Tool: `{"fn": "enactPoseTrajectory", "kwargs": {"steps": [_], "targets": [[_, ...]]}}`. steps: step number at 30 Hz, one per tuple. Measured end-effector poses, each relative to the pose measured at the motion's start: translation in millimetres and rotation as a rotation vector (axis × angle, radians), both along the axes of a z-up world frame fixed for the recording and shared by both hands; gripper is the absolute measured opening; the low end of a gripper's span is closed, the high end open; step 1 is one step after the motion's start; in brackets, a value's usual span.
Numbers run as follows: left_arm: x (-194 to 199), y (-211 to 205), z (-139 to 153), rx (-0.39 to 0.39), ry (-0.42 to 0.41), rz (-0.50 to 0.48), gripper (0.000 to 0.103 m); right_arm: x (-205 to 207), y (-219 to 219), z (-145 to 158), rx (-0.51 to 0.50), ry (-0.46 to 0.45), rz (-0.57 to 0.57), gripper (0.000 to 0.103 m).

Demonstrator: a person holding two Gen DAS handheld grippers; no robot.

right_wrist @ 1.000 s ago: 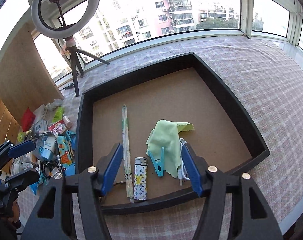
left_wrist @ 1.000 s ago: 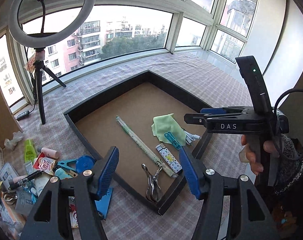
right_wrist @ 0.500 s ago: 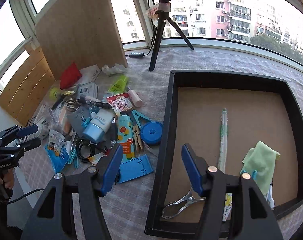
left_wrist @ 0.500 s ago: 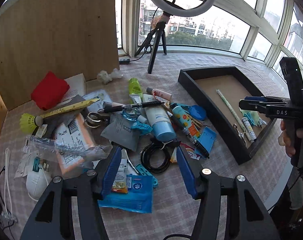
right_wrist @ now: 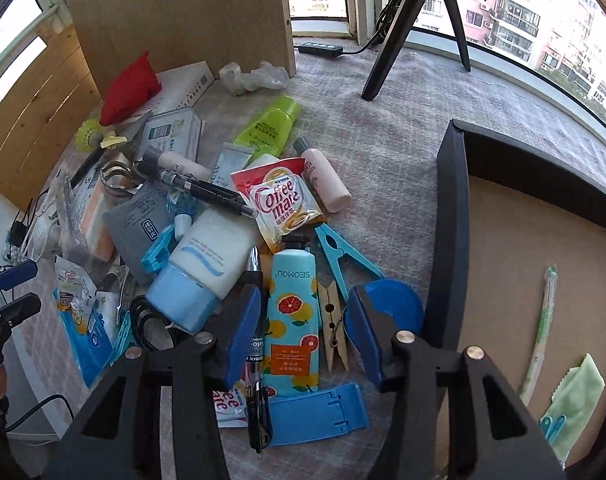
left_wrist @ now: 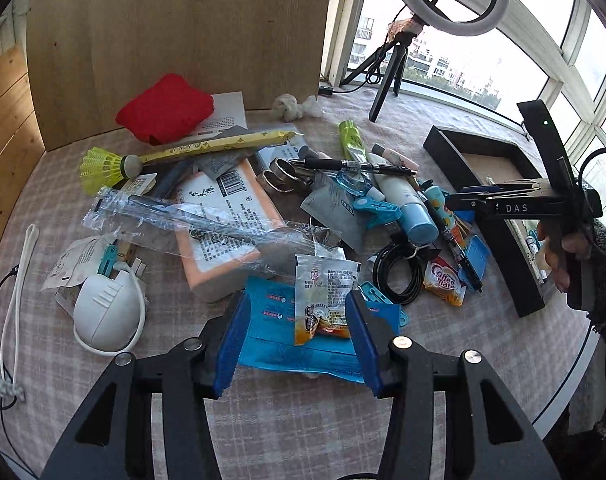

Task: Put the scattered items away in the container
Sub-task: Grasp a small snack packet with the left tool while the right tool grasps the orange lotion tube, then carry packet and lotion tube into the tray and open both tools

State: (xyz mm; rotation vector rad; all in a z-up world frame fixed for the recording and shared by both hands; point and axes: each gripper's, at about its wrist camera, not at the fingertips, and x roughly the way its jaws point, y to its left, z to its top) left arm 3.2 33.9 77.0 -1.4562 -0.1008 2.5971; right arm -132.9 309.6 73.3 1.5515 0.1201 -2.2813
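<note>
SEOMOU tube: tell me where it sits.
In the right wrist view the SEOMOU tube lies on the cloth between the right gripper fingers, a black pen on its left, a wooden clothespin on its right.

On the red-and-white sachet (right_wrist: 281, 200) lying in the heap I read "Coffee mate". The same words show on a second small sachet (left_wrist: 443, 282) by the coiled black cable. The pale blue hand-cream tube printed with orange slices (right_wrist: 293, 312) says "SEOMOU" near its neck. My right gripper's black body (left_wrist: 517, 208), seen from my left camera, carries the white letters "DAS". The peach-and-white flat box (left_wrist: 227, 224) bears a barcode and small print I cannot make out, and the other packets' lettering is likewise too small to read.
</note>
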Motion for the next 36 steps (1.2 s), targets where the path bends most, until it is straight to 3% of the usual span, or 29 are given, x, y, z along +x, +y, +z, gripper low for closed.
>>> {"fn": "enactPoseTrajectory", "kwargs": {"steps": [6,13,17,20,30,34,36], "targets": [[-12.1,7.5,-10.9,0.004,-0.025,-0.040,0.046,-5.2,-4.8,-6.9,0.000,-0.014,0.010,0.045],[-23.3,10.6,-20.5,0.022,-0.053,-0.051,0.022,-10.8,-11.1,-8.0,-0.003,-0.022,0.022,0.045],[-23.4,10.6,-21.6,0.029,-0.057,-0.053,0.021,-10.3,-7.2,-7.3,-0.046,-0.043,0.001,0.033],[-21.8,7.3,-19.7,0.034,-0.049,-0.051,0.021,-11.2,1.9,-6.6,-0.065,-0.049,-0.028,0.032],[-22.8,7.3,-26.7,0.047,-0.064,-0.051,0.020,-14.0,-22.9,-13.8,0.030,-0.030,0.042,0.030],[-23.6,10.2,-29.8,0.056,-0.071,-0.062,0.008,-13.4,-20.2,-12.6,0.022,-0.035,0.043,0.026],[-21.5,10.5,-27.4,0.057,-0.053,-0.061,0.008,-9.3,-17.6,-8.8,0.006,-0.029,0.039,0.026]]}}
